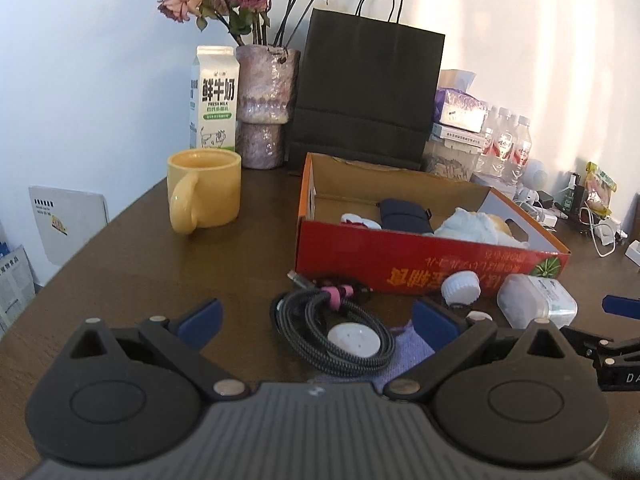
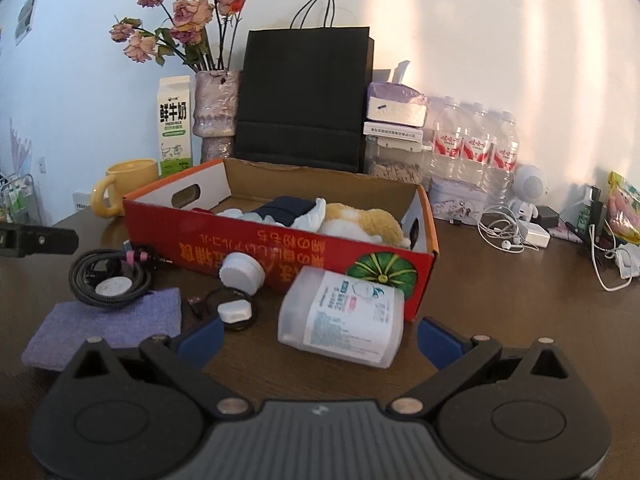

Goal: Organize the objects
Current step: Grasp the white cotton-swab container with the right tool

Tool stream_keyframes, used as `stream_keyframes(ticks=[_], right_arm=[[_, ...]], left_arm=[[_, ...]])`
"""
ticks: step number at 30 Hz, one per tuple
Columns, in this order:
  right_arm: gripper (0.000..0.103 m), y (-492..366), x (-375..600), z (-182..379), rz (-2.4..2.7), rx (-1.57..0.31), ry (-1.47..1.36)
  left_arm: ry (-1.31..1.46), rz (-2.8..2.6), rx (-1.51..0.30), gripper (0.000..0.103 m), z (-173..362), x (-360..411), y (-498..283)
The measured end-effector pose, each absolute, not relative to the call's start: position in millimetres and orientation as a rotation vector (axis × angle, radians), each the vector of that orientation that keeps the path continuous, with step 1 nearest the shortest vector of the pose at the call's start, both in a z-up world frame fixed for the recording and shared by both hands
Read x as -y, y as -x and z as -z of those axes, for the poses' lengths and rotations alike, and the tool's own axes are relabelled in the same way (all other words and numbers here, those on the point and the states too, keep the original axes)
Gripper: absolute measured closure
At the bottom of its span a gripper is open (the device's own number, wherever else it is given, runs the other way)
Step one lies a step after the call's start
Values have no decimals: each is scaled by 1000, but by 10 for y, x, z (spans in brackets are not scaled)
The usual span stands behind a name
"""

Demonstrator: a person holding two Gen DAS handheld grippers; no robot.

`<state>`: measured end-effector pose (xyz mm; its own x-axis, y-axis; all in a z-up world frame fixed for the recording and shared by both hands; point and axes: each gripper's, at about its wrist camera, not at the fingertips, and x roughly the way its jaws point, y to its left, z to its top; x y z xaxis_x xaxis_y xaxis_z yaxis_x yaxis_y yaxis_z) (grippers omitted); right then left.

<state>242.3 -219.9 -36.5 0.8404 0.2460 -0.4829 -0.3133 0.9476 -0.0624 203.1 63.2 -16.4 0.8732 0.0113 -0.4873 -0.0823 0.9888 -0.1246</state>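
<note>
Flanking both released claws [image 1: 316,320] [image 2: 320,338]: coiled cable [image 1: 332,330], toppled bottle [image 2: 340,316], red box [image 2: 280,256] beyond.

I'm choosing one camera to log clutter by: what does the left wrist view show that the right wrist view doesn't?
Only the left wrist view: a white board leaning beyond the table edge. Only the right wrist view: tangled white earphones and a small white charger. Both: the red cardboard box, coiled black cable, yellow mug and the plastic bottle on its side.
</note>
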Motion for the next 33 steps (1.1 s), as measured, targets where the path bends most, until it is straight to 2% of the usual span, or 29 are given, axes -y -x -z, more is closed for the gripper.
stream_keyframes(ticks=[13, 33], right_arm=[[0, -2570, 2248, 460, -257, -498, 84], [0, -3357, 2105, 670, -201, -634, 28]], left_arm=[[174, -25, -447, 0, 226, -648, -2002], [216, -46, -449, 0, 270, -735, -2027]])
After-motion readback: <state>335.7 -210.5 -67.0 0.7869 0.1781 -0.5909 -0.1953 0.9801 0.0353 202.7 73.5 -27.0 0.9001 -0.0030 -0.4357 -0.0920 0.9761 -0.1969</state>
